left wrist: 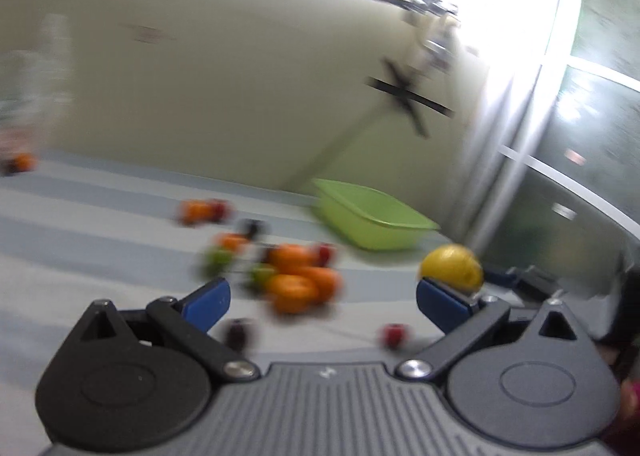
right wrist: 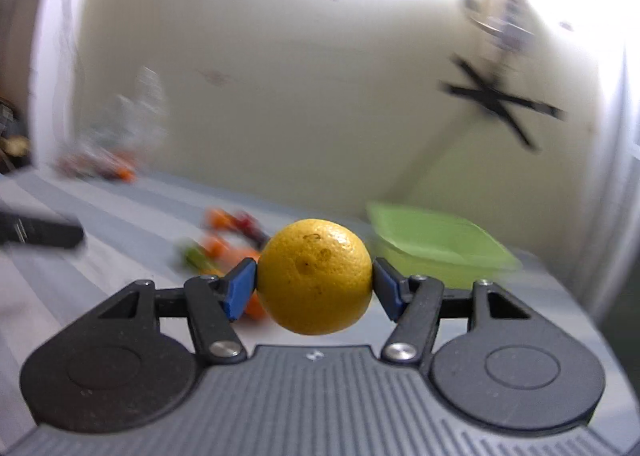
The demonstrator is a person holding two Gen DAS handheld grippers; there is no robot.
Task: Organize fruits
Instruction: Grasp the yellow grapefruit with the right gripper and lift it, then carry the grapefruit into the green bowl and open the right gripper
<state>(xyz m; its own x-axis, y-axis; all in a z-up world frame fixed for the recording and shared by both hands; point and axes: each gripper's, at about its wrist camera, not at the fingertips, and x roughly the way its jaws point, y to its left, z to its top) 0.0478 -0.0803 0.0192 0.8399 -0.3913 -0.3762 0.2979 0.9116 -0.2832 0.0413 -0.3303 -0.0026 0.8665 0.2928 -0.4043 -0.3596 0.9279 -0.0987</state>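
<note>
A yellow citrus fruit [right wrist: 315, 277] sits pinched between the blue pads [right wrist: 240, 292] of the right claw [right wrist: 314, 288], held above the striped bench [right wrist: 120, 224]. Just beyond it to the right stands a green tub [right wrist: 436, 244], its contents hidden by blur. The left claw [left wrist: 320, 296] gapes fully wide, gripping nothing, over a smeared heap of oranges [left wrist: 300, 276], green and dark red fruit. More fruit lies scattered further back, too blurred to make out.
</note>
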